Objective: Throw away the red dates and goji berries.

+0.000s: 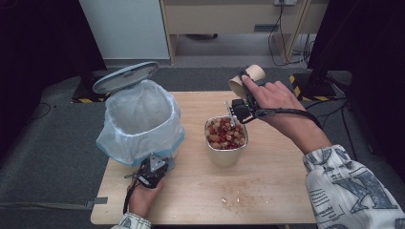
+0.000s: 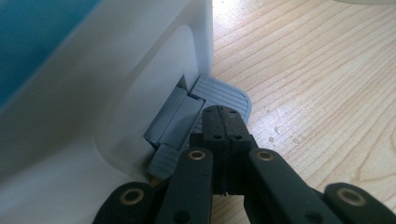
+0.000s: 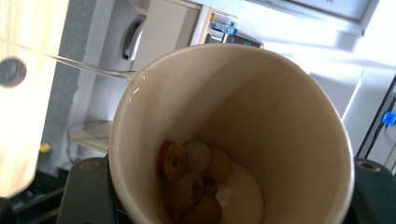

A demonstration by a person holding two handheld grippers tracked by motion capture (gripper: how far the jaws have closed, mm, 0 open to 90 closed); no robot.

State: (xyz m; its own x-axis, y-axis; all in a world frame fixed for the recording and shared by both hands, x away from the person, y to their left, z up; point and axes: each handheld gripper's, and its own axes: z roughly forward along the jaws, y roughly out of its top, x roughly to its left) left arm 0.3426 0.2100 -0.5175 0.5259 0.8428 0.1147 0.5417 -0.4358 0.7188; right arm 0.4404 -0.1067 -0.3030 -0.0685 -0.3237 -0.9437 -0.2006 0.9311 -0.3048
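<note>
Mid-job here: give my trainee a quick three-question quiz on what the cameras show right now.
1. True or false: the paper cup in the right gripper is completely emptied.
2. What does the left gripper press on?
A. the bin's lid
B. the grey pedal
C. the metal container
3. What state is the pedal bin's lid in?

Key:
1. False; some food pieces remain in its bottom.
2. B
3. Raised open above the bag-lined bin.
</note>
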